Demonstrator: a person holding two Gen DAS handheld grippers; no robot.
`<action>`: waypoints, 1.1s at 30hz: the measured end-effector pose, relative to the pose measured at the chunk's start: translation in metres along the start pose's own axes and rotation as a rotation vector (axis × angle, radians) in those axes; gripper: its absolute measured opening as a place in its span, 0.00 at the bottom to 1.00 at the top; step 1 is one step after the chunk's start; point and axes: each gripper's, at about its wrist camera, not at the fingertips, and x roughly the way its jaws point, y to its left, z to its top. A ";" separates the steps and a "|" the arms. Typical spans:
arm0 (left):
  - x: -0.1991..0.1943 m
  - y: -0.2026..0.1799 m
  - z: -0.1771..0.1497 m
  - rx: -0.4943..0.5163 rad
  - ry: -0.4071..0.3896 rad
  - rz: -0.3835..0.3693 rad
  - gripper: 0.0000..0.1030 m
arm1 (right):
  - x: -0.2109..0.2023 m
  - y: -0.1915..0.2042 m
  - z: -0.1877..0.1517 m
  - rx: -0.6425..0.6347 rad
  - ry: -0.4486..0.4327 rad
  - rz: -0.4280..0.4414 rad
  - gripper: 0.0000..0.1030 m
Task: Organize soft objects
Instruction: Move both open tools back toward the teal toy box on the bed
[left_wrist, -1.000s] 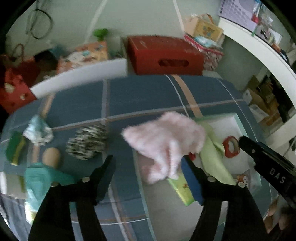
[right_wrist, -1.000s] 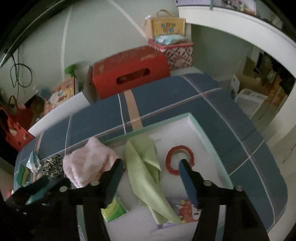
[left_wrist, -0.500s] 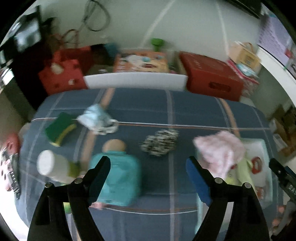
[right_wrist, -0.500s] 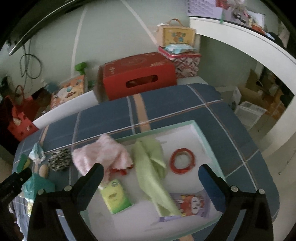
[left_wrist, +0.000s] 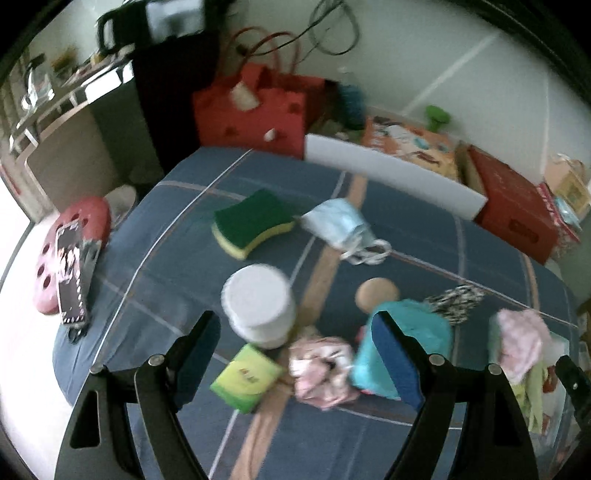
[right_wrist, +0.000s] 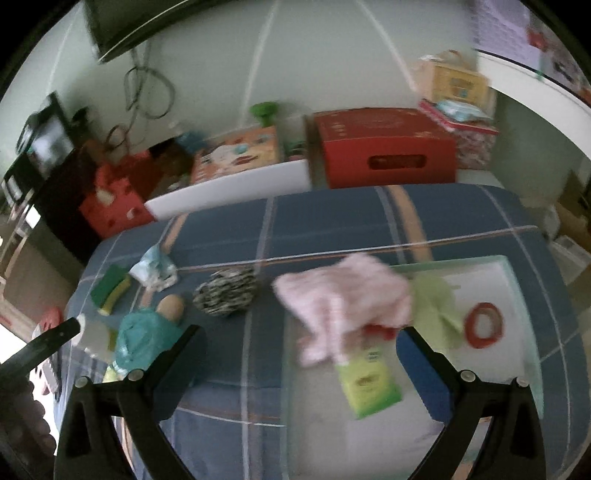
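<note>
pink fluffy cloth (right_wrist: 343, 295) now lies draped over the near-left rim of the white tray (right_wrist: 517, 295), released. right gripper (right_wrist: 295, 350) jaws have just been opening, now wide and empty; left gripper (left_wrist: 295, 343) jaws wide, empty, over a crumpled pink scrunchie (left_wrist: 321, 373) left of the tray, a likely next pick.

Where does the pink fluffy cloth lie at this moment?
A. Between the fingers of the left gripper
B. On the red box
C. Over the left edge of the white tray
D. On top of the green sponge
C: in the right wrist view the pink fluffy cloth drapes over the left edge of the white tray, next to the light green cloth.
</note>
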 end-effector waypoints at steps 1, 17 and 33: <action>0.002 0.006 -0.002 -0.007 0.008 0.005 0.82 | 0.002 0.008 -0.002 -0.016 0.004 0.009 1.00; 0.036 0.054 -0.034 -0.021 0.125 0.031 0.82 | 0.033 0.095 -0.048 -0.179 0.123 0.121 1.00; 0.085 0.040 -0.053 0.110 0.257 -0.012 0.82 | 0.076 0.135 -0.085 -0.251 0.265 0.152 1.00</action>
